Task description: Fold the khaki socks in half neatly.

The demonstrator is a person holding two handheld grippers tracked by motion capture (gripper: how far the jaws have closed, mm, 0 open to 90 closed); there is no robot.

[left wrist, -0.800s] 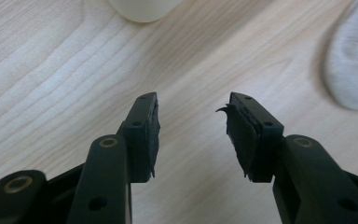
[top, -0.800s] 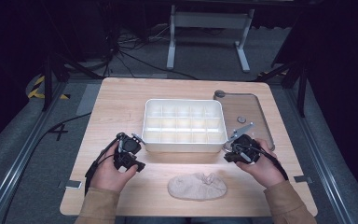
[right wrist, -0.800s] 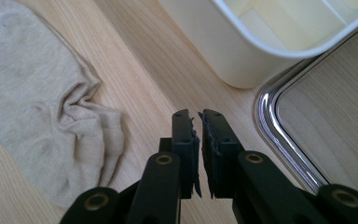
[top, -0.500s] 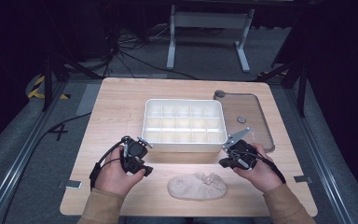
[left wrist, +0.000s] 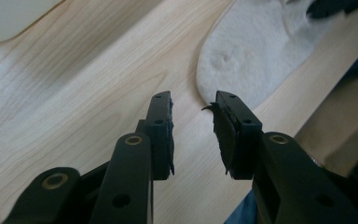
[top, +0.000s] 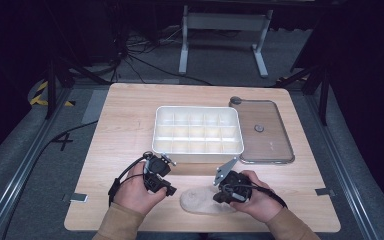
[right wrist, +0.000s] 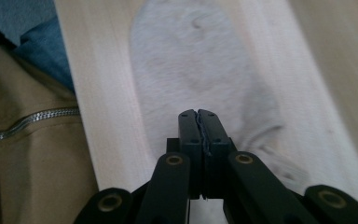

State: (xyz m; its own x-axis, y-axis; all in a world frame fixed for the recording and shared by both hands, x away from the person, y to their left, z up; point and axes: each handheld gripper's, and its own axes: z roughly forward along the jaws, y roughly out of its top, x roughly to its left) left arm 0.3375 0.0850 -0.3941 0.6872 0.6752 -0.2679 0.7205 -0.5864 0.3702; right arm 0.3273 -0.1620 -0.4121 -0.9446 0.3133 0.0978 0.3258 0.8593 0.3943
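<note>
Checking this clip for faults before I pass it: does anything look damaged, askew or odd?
One thing: the black pad lining on the left gripper looks frayed, a ragged curl sticking out of the right-hand pad. The pale fuzzy sock lies flat at the wooden table edge, and the white compartment tray sits square.

On the tabletop point(top: 125, 125), the compartment tray point(top: 198, 130) sits near the middle, toward the far edge, and the flat lid point(top: 262, 131) lies just beside it on its right. The cloth point(top: 205, 202) lies by the near edge, in front of the tray, between the left hand-held gripper point(top: 172, 192) and the right hand-held gripper point(top: 219, 198).
</note>
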